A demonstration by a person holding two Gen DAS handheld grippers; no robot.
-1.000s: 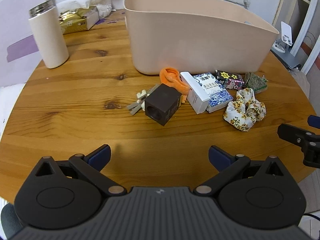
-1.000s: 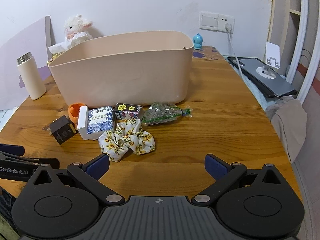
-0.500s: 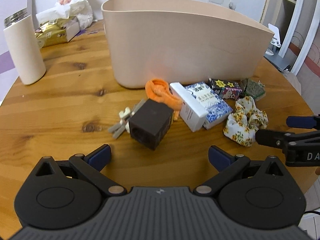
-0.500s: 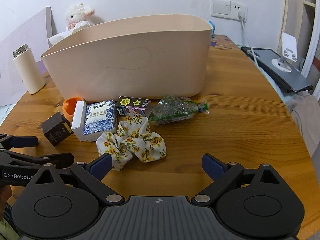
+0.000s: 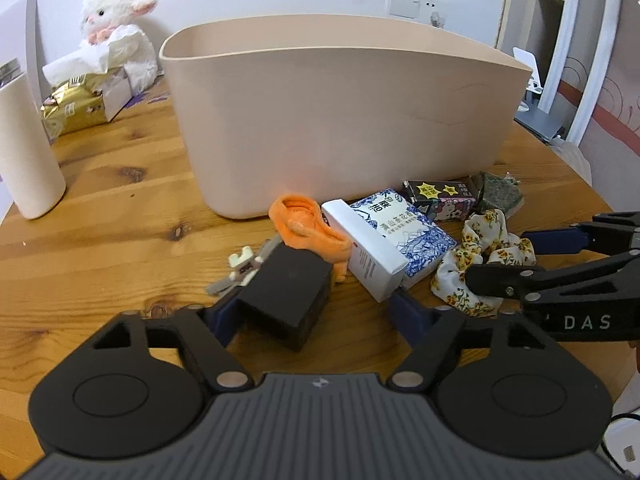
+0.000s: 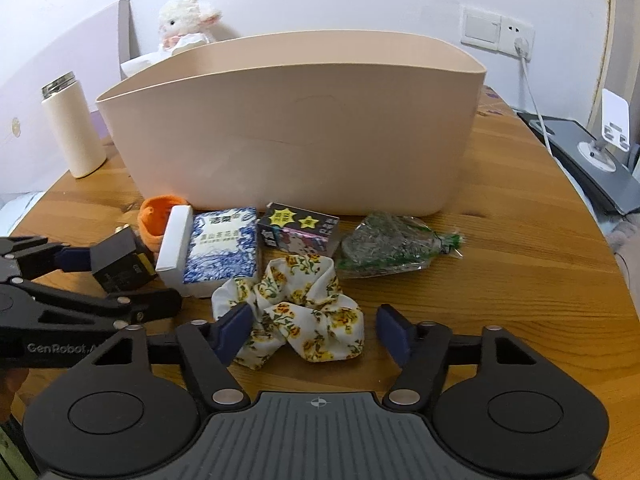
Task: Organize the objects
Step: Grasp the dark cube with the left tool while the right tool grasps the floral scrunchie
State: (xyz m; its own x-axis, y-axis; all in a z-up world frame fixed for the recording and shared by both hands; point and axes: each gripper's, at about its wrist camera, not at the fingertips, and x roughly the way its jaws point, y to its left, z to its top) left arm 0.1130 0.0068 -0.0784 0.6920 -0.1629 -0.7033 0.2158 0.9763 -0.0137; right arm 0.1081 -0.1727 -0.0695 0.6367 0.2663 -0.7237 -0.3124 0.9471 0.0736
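Both hand-held grippers advanced, wide open: left (image 5: pixel 316 314) straddles black cube (image 5: pixel 286 298), right (image 6: pixel 314 330) scrunchie (image 6: pixel 298 312).

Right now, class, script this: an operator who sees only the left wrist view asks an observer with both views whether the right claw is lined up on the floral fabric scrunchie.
Observer: Yes. The right claw is open, and the white floral fabric scrunchie lies between its fingers.
Operator: What sits just beyond it?
Observer: A crinkly clear packet of green contents, seen whole here, lying flat on the round wooden table.
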